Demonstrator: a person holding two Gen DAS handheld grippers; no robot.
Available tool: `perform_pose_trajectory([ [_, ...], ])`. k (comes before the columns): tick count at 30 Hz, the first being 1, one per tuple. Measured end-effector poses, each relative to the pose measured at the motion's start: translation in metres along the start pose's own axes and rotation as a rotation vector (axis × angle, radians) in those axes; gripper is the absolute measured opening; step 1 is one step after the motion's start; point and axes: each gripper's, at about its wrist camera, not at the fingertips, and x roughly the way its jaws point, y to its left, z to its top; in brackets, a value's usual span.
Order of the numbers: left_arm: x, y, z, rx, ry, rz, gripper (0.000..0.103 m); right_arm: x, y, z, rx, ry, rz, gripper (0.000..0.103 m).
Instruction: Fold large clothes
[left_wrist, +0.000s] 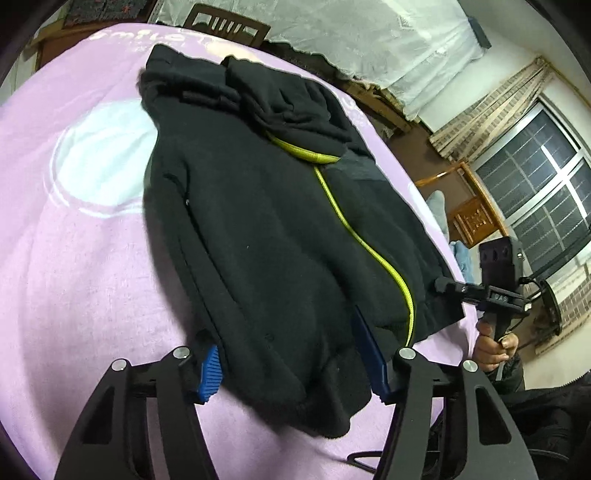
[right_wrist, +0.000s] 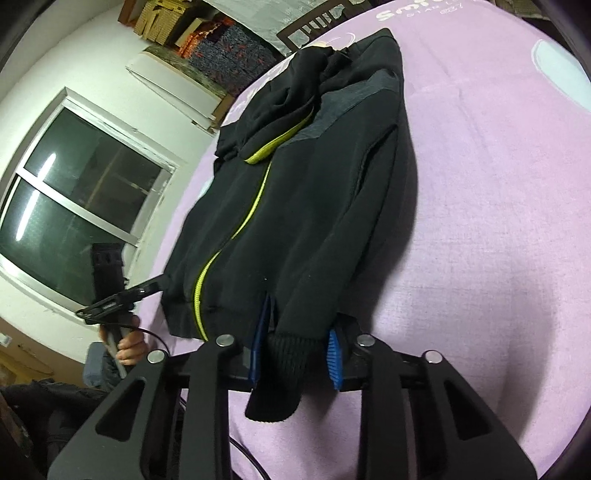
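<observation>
A black jacket (left_wrist: 277, 240) with a yellow-green zipper (left_wrist: 369, 243) lies spread out, front up, on a lilac blanket (left_wrist: 92, 277). Its hood is bunched at the far end. In the left wrist view my left gripper (left_wrist: 291, 369) has the bulging end of one sleeve filling the gap between its blue pads (left_wrist: 210, 373), and both pads touch the cloth. In the right wrist view the same jacket (right_wrist: 314, 221) runs away from me. My right gripper (right_wrist: 295, 360) is shut on the ribbed cuff (right_wrist: 284, 354) of the other sleeve, which hangs past the fingers.
The blanket (right_wrist: 480, 221) covers a bed whose edge drops off beside the jacket's hem. A person's hand (left_wrist: 491, 343) holds the other gripper there. A window (left_wrist: 535, 192), a wooden chair (left_wrist: 229, 22) and stacked boxes (right_wrist: 166, 22) stand around the bed.
</observation>
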Motion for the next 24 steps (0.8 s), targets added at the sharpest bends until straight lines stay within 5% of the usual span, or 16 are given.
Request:
perform_pose_trajectory([
  [5, -0.001, -0.005, -0.002, 0.013, 0.000, 0.023, 0.064, 0.004, -0.003, -0.001, 0.019, 0.007, 0.014, 0.036],
  [8, -0.008, 0.001, 0.004, -0.010, -0.022, 0.018, 0.027, 0.004, 0.002, -0.002, 0.003, 0.008, -0.015, 0.034],
  [9, -0.014, 0.004, 0.007, -0.022, -0.036, 0.000, 0.021, 0.003, 0.003, -0.002, -0.007, 0.007, -0.033, 0.025],
  [11, -0.023, 0.005, 0.013, -0.033, -0.072, -0.033, 0.011, -0.001, 0.008, -0.001, -0.025, -0.015, -0.036, 0.023],
  [19, -0.037, -0.027, 0.043, 0.062, -0.164, -0.001, 0.009, -0.031, 0.033, 0.022, -0.055, -0.144, 0.076, 0.020],
  [24, -0.048, -0.033, 0.083, 0.060, -0.233, 0.013, 0.009, -0.049, 0.054, 0.074, -0.090, -0.221, 0.125, 0.015],
])
